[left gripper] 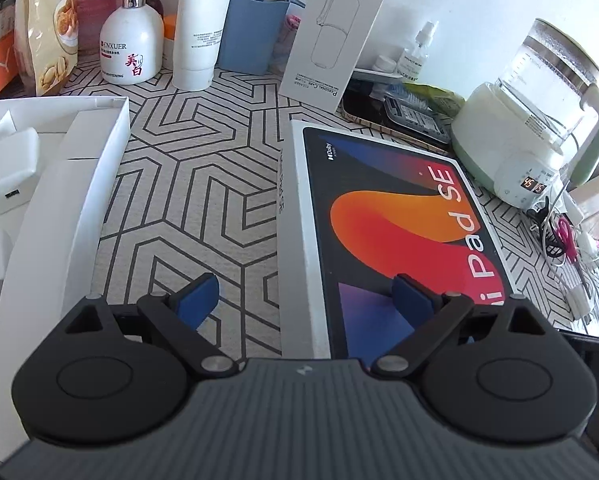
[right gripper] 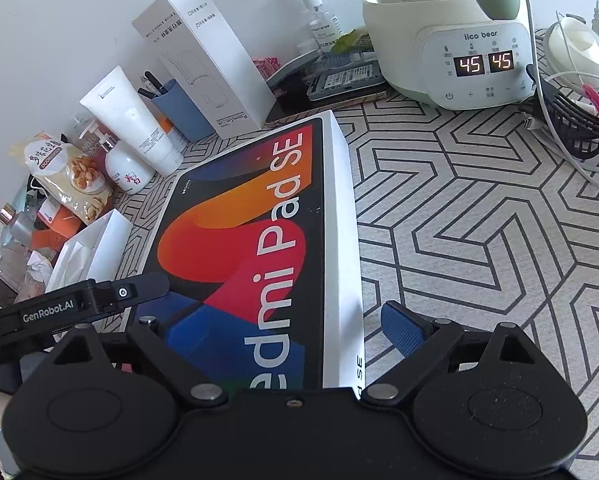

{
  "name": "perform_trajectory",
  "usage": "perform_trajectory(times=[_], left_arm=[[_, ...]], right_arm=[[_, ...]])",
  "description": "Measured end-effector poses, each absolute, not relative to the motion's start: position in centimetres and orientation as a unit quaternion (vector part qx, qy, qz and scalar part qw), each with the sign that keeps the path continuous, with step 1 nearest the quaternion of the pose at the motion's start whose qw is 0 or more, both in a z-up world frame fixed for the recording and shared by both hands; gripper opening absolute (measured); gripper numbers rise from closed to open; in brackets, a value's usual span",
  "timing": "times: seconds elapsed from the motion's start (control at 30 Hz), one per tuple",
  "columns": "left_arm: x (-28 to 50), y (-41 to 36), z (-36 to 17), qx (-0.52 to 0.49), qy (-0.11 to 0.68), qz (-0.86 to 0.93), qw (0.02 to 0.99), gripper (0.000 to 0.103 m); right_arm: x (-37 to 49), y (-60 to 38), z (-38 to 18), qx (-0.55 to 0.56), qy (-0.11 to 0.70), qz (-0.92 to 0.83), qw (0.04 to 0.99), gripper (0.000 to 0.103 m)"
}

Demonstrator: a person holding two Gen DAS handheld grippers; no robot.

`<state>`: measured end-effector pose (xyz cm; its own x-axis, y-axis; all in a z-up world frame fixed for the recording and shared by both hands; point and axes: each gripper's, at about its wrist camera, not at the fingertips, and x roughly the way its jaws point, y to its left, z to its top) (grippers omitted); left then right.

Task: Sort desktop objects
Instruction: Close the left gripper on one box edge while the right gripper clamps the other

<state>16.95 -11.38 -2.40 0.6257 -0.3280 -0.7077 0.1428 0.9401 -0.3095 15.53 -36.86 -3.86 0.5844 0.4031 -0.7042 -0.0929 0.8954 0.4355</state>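
I take the Redmi Pad SE box (right gripper: pixel 259 248) as my landmark: it lies flat on the patterned table mat (right gripper: pixel 479 240), the biggest task item in sight. To its left sits the open white tray (left gripper: pixel 111 128) holding a white charger (left gripper: pixel 9 168); behind and to its right stands the iico bear kettle warmer (right gripper: pixel 471 60), its displays lit at 45, with a tangle of cables (right gripper: pixel 571 120) beside that. Behind the box leans the tall white travel-cup carton (right gripper: pixel 207 60), then the blue pen holder (left gripper: pixel 255 28) and the white lotion tube (right gripper: pixel 135 124).

My left gripper (left gripper: pixel 305 300) is spread wide, straddling the box's left long edge: one pad over the mat, one over the printed lid. My right gripper (right gripper: pixel 275 320) straddles the right long edge; its right pad is outside the box, its left pad is hidden, so it looks spread but I can't be sure it isn't touching.

My worry: each gripper spans only one edge, so closing may pinch the lid alone and lift it off, or skid the box back into the leaning carton.
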Motion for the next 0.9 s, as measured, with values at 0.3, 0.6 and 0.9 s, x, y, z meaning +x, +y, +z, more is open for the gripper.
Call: perform_trajectory(times=[0.3, 0.6, 0.9], left_arm=[[16.6, -12.0, -2.0, -0.084, 0.379, -0.158, 0.908, 0.050], [16.0, -13.1, -1.5, -0.023, 0.390, -0.149, 0.909, 0.074], [16.1, -14.3, -1.7, -0.010, 0.404, -0.194, 0.894, 0.079]], right_arm=[[15.2, -35.8, -4.0, 0.155, 0.429, 0.166, 0.874, 0.096], [15.4, -36.8, -4.1, 0.168, 0.423, 0.172, 0.874, 0.091], [15.1, -36.6, -4.3, 0.167, 0.410, 0.169, 0.880, 0.093]])
